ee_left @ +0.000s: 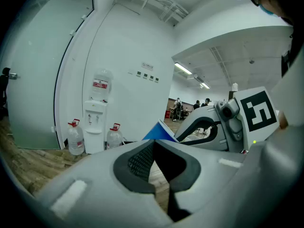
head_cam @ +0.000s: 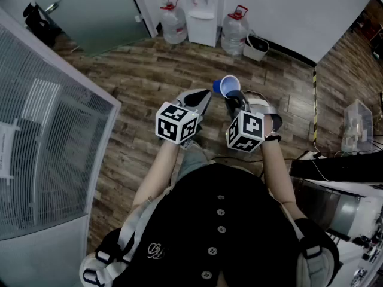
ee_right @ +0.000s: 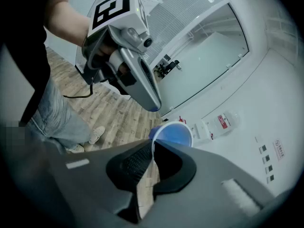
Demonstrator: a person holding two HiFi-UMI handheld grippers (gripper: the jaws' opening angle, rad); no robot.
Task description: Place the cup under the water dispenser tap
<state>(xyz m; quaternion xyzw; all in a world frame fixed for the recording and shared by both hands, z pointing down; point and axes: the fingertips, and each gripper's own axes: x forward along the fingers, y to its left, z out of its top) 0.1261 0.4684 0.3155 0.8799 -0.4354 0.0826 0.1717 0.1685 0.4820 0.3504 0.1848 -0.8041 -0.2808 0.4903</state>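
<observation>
Black buttoned top [head_cam: 221, 232], grey straps [head_cam: 128, 235], jeans [ee_right: 52, 113], marker-cubed left tool [head_cam: 205, 94], right tool [head_cam: 233, 96]

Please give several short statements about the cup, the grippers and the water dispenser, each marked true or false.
1. The right gripper pinches the blue cup by its wall. True.
2. The left gripper also grips the cup. False: its jaws are together with nothing between them.
3. Large water bottles stand on the floor at both sides of the water dispenser. True.
4. The cup stands under the dispenser tap. False: it is held in the air, apart from the dispenser.
</observation>
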